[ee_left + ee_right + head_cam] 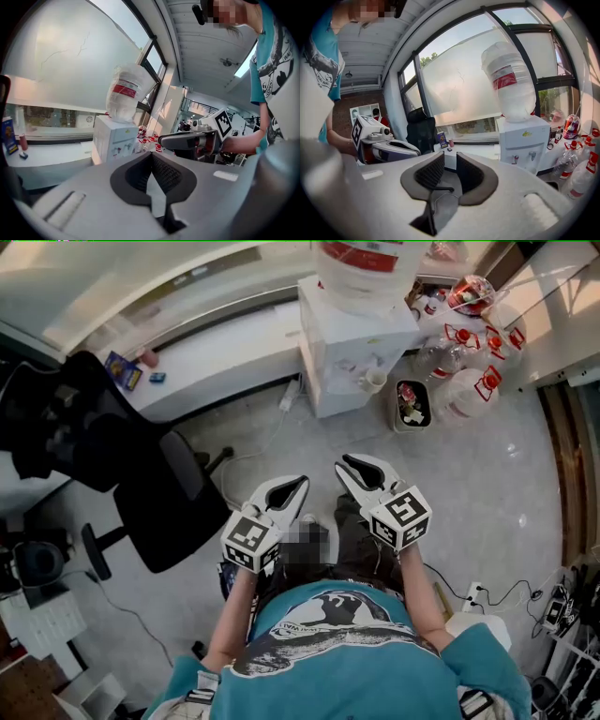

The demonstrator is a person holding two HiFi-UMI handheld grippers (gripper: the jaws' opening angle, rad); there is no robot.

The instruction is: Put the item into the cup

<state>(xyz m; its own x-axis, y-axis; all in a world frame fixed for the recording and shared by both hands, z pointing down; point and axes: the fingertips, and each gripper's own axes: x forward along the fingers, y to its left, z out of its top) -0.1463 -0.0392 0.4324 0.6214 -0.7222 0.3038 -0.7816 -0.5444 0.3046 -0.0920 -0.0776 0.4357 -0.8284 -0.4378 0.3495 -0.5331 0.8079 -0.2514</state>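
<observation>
A small white cup (pixel 375 381) stands on the tap shelf of the white water dispenser (pixel 356 334), which carries a big upturned bottle (pixel 361 273). I see no loose item to go with it. Both grippers hang at waist height over the floor, well short of the dispenser. The left gripper (pixel 302 481) (pixel 151 157) has its pads meeting at the tips, with nothing between them. The right gripper (pixel 345 463) (pixel 450 159) stands open, and only a narrow bare gap shows between its pads. Each gripper shows in the other's view, with the right gripper (pixel 187 139) and the left gripper (pixel 389 147) side by side.
A black office chair (pixel 159 493) stands at the left. A white counter (pixel 206 343) runs along the window. Right of the dispenser sit a small bin (pixel 411 404) and several empty water jugs (pixel 469 381). A power strip (pixel 473 596) and cables lie on the floor at the right.
</observation>
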